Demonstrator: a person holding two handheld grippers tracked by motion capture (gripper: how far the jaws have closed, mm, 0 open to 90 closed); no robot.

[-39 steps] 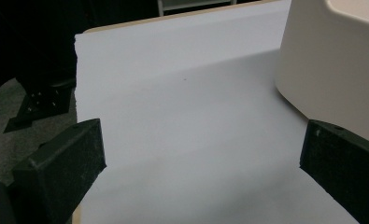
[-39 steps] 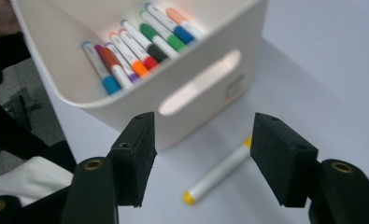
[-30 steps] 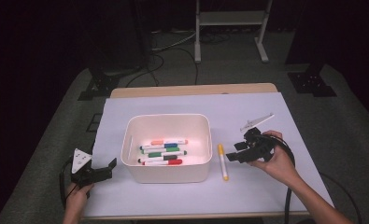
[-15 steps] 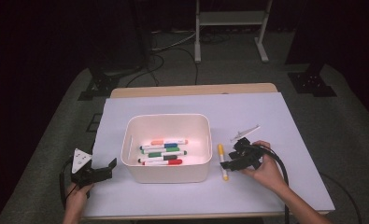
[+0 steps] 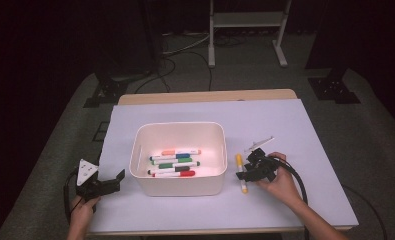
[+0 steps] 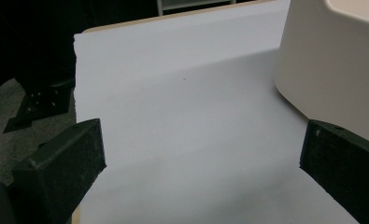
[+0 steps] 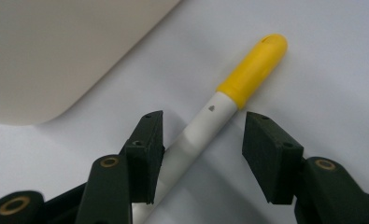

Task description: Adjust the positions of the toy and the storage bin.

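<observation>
Right tongs [image 7: 198, 154]: lowered over the yellow-capped marker [image 7: 229, 102], jaws astride its white barrel. The left jaw touches or nearly touches the barrel; the right jaw stands apart from it. The jaws have just been closing, with the marker between them, not yet clamped.

Yellow-capped marker [image 5: 241, 172]: lies flat on the desk [image 5: 305, 125], just beside the right wall of the white bin [image 5: 177, 185].

Left tongs [image 5: 105, 184]: jaws wide, nothing between them, low over the desk's left part near the bin's left wall.

White bin: holds several markers [image 5: 175, 162], capped orange, blue, green and red, lying side by side.
</observation>
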